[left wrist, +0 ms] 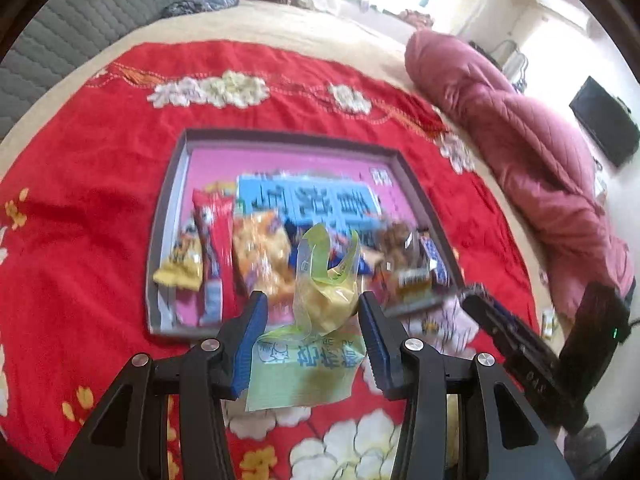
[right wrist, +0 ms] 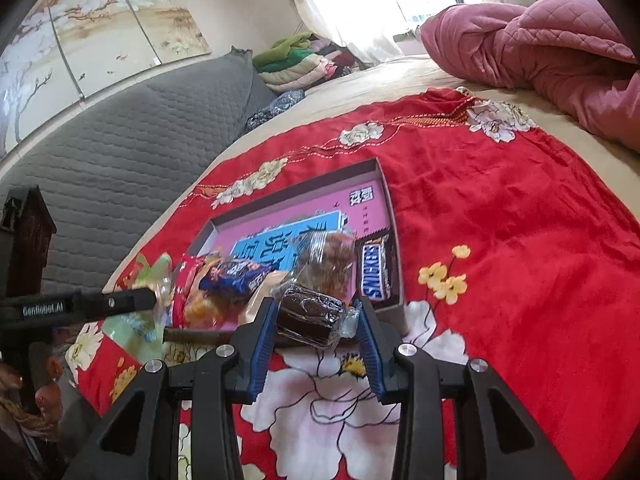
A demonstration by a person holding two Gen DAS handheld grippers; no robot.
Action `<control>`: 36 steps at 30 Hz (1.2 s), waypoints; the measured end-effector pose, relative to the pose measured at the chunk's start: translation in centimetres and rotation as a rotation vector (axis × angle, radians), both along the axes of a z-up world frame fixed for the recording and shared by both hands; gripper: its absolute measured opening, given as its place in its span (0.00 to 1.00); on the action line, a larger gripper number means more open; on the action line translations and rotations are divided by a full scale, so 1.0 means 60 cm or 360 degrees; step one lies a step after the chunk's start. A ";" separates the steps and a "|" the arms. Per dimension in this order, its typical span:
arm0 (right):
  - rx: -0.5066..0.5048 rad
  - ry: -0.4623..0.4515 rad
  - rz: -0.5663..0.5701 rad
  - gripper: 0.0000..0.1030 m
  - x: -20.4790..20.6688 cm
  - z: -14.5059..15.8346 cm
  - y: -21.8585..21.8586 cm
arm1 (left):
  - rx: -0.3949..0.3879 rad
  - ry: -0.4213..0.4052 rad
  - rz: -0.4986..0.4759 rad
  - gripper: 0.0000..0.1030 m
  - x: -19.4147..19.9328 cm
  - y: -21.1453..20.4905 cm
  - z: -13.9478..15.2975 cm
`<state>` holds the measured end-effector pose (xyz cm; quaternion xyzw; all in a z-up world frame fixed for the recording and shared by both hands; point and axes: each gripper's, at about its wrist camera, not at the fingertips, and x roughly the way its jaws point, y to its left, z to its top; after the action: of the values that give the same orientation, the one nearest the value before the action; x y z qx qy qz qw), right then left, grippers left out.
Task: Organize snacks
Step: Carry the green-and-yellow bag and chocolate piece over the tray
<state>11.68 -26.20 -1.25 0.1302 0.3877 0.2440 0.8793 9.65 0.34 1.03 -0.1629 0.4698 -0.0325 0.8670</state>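
A shallow box tray [left wrist: 288, 136] with a pink floor lies on the red floral cloth and holds several snack packets: a red one [left wrist: 212, 232], an orange one [left wrist: 260, 256], a clear bag of nuts [right wrist: 332, 260] and a Snickers bar [right wrist: 376, 272]. My left gripper [left wrist: 316, 316] is shut on a yellow-green snack packet [left wrist: 320, 292], raised just above the tray's near edge. My right gripper [right wrist: 316, 320] is shut on a dark brown cake in clear wrap [right wrist: 308, 316], at the tray's near right corner.
The red cloth [right wrist: 500, 200] covers a beige bed. A pink quilted blanket [right wrist: 540, 40] lies bunched at the far right. A grey padded headboard [right wrist: 120, 152] and folded clothes [right wrist: 296, 60] lie behind. The left gripper's black arm [right wrist: 120, 302] reaches in beside the tray.
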 end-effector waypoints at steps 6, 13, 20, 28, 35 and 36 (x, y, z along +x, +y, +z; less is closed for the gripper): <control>-0.0002 -0.0050 0.0002 0.38 0.013 0.005 0.004 | 0.0003 -0.0105 0.0070 0.47 0.033 -0.006 0.001; -0.0032 -0.0103 0.0001 0.38 0.029 0.003 0.010 | 0.0028 -0.0129 0.0089 0.47 0.058 -0.021 -0.021; -0.0134 -0.0133 0.0019 0.38 0.040 -0.003 0.026 | 0.0073 -0.0120 0.0056 0.47 0.065 -0.038 -0.036; -0.0213 -0.0096 0.0060 0.38 0.046 -0.022 0.042 | 0.0102 -0.0117 0.0046 0.48 0.065 -0.040 -0.046; -0.0223 -0.0073 0.0060 0.38 0.048 -0.030 0.041 | 0.0128 -0.0113 0.0029 0.48 0.064 -0.044 -0.048; -0.0227 -0.0070 0.0057 0.39 0.049 -0.031 0.041 | 0.0129 -0.0112 0.0027 0.48 0.064 -0.044 -0.048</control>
<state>14.59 -23.72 -3.12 0.0548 0.3870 0.2342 0.8902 13.51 -2.31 -1.83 -0.1303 0.4385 -0.0119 0.8892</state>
